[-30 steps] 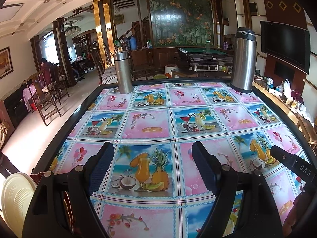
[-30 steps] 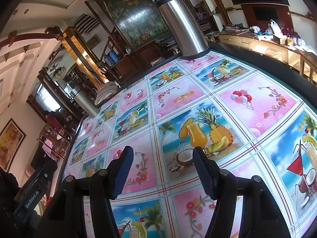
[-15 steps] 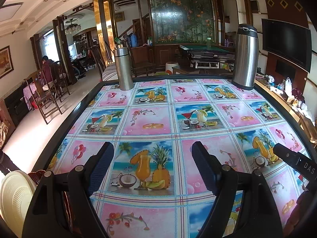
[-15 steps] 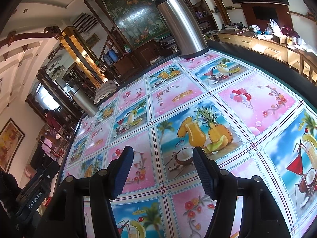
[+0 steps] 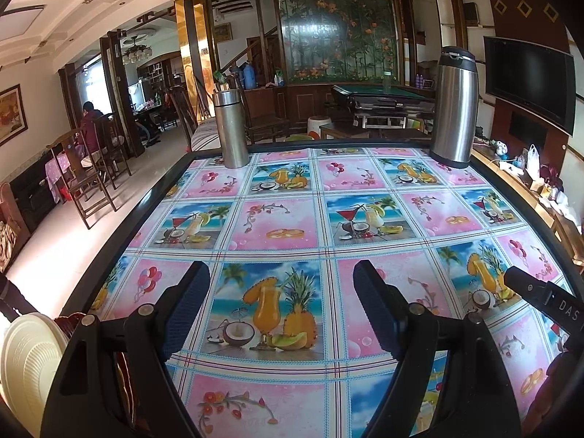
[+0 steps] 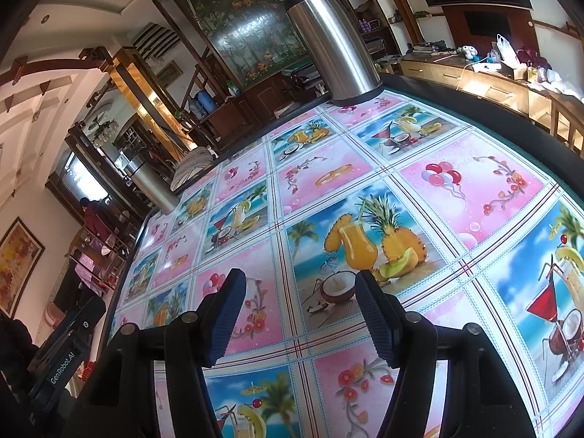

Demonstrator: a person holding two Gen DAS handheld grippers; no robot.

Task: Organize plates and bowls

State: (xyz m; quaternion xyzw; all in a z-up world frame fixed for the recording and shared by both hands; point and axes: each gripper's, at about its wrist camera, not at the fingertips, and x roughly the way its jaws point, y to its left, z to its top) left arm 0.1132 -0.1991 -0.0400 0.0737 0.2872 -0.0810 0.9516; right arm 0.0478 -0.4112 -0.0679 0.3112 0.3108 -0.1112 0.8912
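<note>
A: Where are the plates?

B: Only a cream plate (image 5: 22, 361), on edge, off the table's (image 5: 120, 230) near-left corner. It looks light, stiff, slippery; I'd pinch its rim.

A: The claws?

B: Left claw (image 5: 281, 306) wide, right claw (image 6: 299, 314) half-wide, both empty over the table.

A: Anything different from before?

B: Nothing; both hang unmoved.

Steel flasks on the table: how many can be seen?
2. A slimmer flask stands at the far left edge of the table; a larger flask with a black lid stands at the far right corner. The near edge is hidden behind the grippers.
</note>
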